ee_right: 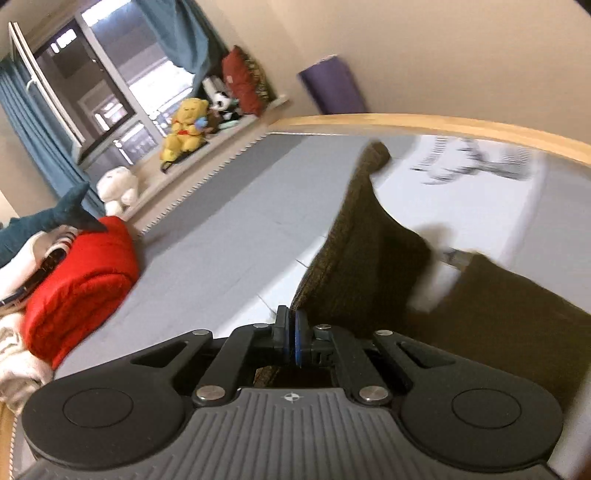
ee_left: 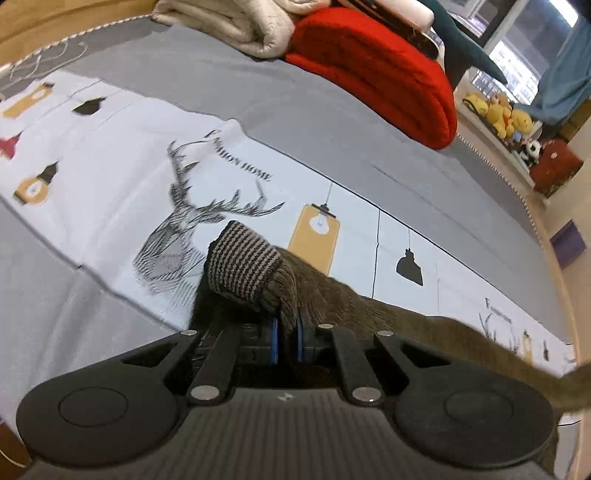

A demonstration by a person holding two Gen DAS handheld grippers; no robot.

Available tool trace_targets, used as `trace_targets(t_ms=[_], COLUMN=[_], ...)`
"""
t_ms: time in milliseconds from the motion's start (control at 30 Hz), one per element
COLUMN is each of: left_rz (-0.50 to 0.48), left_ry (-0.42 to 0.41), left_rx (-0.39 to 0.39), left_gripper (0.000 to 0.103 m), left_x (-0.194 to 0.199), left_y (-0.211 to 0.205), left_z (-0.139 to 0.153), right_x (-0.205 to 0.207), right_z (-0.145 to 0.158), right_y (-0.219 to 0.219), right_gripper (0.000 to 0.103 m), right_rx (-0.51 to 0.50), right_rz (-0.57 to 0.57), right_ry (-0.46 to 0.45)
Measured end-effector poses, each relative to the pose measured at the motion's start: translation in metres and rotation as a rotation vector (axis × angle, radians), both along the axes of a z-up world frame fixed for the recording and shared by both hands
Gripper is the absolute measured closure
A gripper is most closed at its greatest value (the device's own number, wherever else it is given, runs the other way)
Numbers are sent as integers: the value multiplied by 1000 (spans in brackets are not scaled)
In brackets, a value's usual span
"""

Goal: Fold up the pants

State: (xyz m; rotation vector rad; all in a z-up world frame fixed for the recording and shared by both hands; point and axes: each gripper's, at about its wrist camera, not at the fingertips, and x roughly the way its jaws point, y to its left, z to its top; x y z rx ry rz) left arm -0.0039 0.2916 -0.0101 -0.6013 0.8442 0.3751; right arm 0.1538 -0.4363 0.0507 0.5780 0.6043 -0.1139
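Left gripper (ee_left: 287,334) clamping, blue pads pressed against brown ribbed cloth of the pants (ee_left: 332,295), just behind the striped knit cuff (ee_left: 242,264), which is folding over ahead of the fingers. Pants trailing off toward the right side of the left wrist view, hanging above the printed white band of the bedsheet (ee_left: 110,166), over the deer motif near the middle of the bed.

Right gripper (ee_right: 291,334) closing tight on an edge of the pants (ee_right: 354,240); pads all but touching, cloth rising from them and spreading out toward the wooden bed edge (ee_right: 443,123). Garment lifting clear of the sheet here, with some blur; exact contact with the bed not discernible.

Lying toward the far corner of the bed: a folded red blanket (ee_left: 373,70) beside a cream quilt (ee_left: 236,26). Sitting on the window ledge beyond the bed's far edge: a yellow plush bear (ee_right: 184,127).
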Motion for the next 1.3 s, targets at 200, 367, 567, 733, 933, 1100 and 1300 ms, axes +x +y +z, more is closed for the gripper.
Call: trace_targets(t_ms=[200, 367, 567, 733, 933, 1100, 1300], left_rz=[-97, -40, 12, 33, 38, -36, -62], left_ry=[193, 198, 221, 232, 256, 189, 50], left_rx=[-91, -153, -135, -109, -67, 27, 90], left_gripper=[90, 78, 68, 64, 67, 91, 92], left_x=[-16, -16, -10, -5, 1, -1, -31], left_y=[6, 13, 13, 16, 11, -1, -11], left_z=[-37, -46, -52, -56, -60, -47, -14], right_x=[-65, -66, -61, -52, -39, -33, -53], right_z=[-80, -93, -111, -128, -137, -121, -66], right_y=[-29, -90, -158, -167, -159, -152, -142], right_gripper=[98, 73, 51, 52, 67, 96, 98], right_rx=[17, 73, 248, 287, 195, 77, -71], right_rz=[59, -115, -344, -405, -394, -347, -357], right_ry=[396, 383, 331, 351, 368, 318, 59])
